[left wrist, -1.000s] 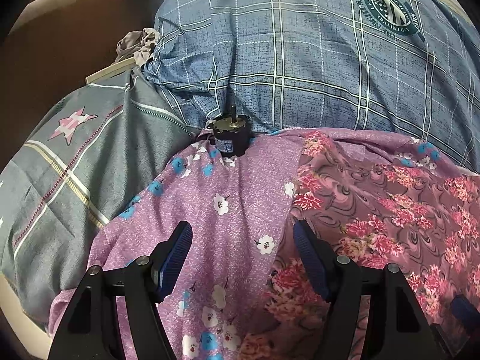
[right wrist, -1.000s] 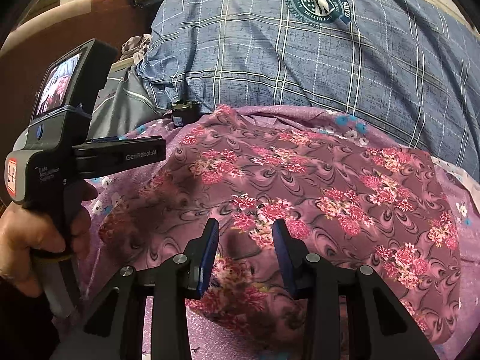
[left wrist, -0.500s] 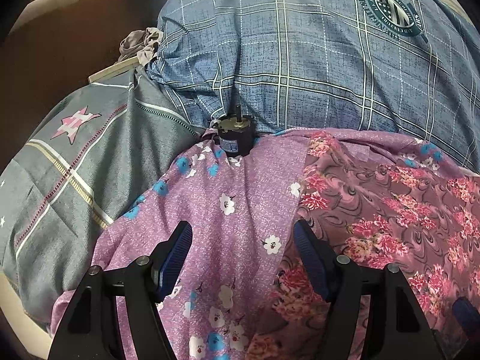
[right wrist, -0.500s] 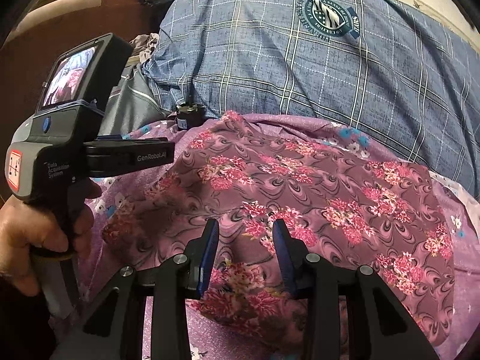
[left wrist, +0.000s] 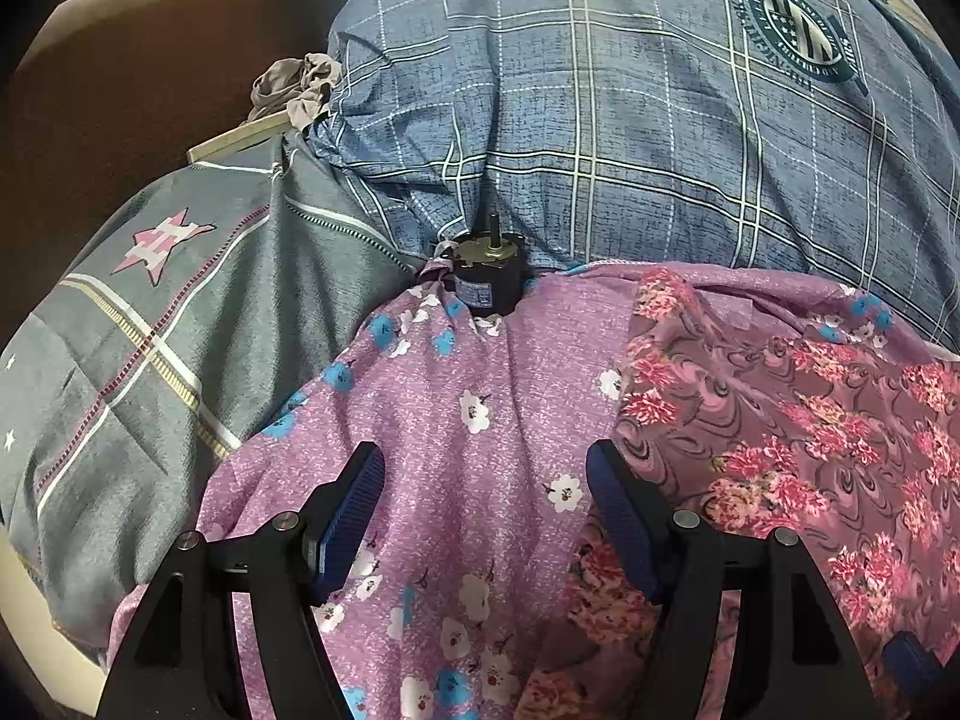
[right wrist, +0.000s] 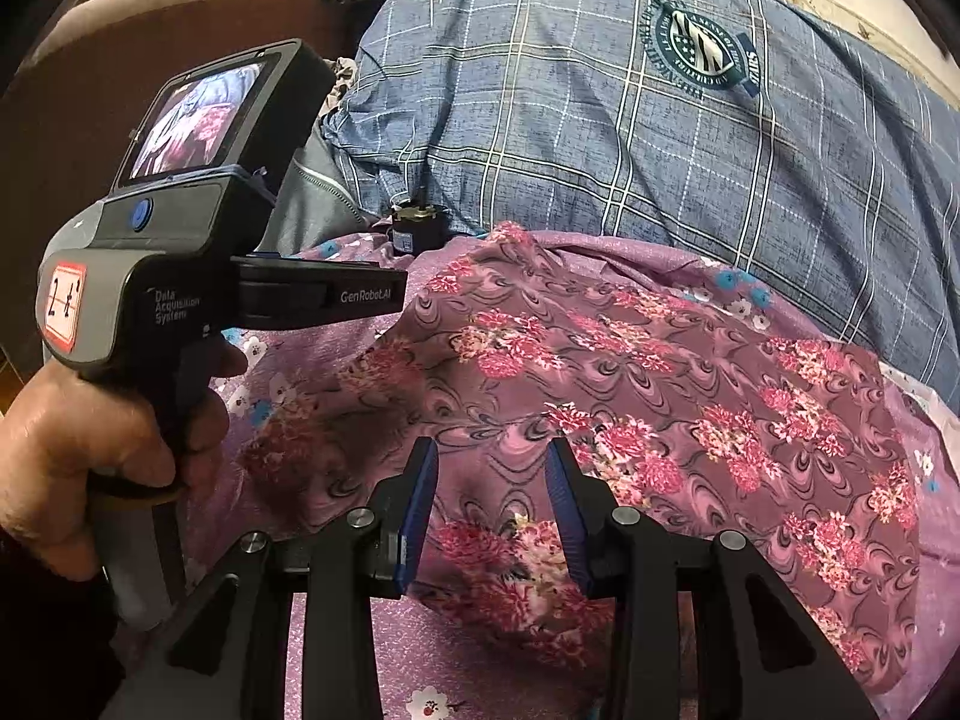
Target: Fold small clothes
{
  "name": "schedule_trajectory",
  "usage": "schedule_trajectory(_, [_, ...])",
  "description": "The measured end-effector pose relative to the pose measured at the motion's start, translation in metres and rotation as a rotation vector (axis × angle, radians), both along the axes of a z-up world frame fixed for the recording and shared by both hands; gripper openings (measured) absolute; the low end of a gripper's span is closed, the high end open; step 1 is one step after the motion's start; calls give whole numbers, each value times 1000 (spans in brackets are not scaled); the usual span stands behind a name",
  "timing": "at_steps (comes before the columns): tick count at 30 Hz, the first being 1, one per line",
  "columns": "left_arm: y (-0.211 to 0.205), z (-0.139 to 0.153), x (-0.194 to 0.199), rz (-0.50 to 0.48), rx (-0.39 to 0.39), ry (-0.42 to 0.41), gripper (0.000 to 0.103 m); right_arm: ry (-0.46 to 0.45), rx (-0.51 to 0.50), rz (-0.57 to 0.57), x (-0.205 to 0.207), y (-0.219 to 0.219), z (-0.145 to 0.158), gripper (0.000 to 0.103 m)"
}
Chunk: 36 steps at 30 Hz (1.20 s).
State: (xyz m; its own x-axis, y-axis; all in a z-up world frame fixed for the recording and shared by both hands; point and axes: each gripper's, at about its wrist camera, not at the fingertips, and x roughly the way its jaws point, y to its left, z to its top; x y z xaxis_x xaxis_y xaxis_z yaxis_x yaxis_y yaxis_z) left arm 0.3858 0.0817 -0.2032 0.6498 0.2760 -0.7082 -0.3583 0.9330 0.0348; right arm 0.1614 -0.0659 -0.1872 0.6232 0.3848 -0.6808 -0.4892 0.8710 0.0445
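L claw (left wrist: 485, 501) wide, R claw (right wrist: 491, 495) narrower, both empty over floral garment (right wrist: 660, 420).

Floral garment (right wrist: 660, 396) runs past the frame's lower edge; motor label (left wrist: 474, 294) unreadable.

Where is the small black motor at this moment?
In the left wrist view the small black motor sits upper centre, at the far edge of the purple floral sheet, against the blue plaid pillow.

- My right gripper (right wrist: 489, 501) hovered, jaws apart, over the floral garment (right wrist: 660, 420).
- My left hand (right wrist: 90, 450) gripped the left gripper's handle (right wrist: 198, 276).
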Motion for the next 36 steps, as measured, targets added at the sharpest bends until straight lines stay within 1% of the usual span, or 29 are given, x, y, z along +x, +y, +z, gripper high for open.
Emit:
schedule_trajectory(16, [19, 0, -4, 41, 3, -6, 69, -13, -8, 54, -10, 19, 0, 38])
schedule_trajectory(21, [22, -4, -3, 34, -2, 13, 69, -7, -15, 69, -12, 25, -2, 38])
schedule_trajectory(22, [23, -6, -1, 25, -13, 26, 69, 6, -20, 74, -10, 25, -4, 38])
schedule_trajectory(24, [28, -12, 3, 10, -64, 54, 69, 38, -29, 65, -4, 22, -10, 38])
schedule_trajectory(26, [37, -16, 7, 10, -109, 74, 69, 61, -20, 28, 5, 12, -13, 38])
schedule_trajectory(27, [40, -16, 8, 14, -123, 74, 69, 75, 0, -12, 13, 1, -13, 38])
schedule_trajectory(29, [43, -14, 7, 0, -132, 54, 68, 98, 60, -104, 29, -26, -12, 38])
schedule_trajectory(31, [40, -12, 7, -35, -128, 32, 67, 126, 110, -217, 45, -55, -15, 38])
schedule_trajectory(32, [38, -13, 8, -58, -133, 28, 63, 145, 119, -270, 53, -68, -19, 38])
schedule_trajectory(33, [36, -15, 9, -77, -146, 29, 56, 165, 116, -307, 59, -76, -24, 37])
schedule_trajectory(35, [34, -21, 15, -117, -192, 47, 55, 249, 64, -375, 74, -91, -45, 37])
schedule_trajectory(36, [33, -23, 17, -129, -206, 52, 56, 279, 84, -384, 78, -97, -53, 35])
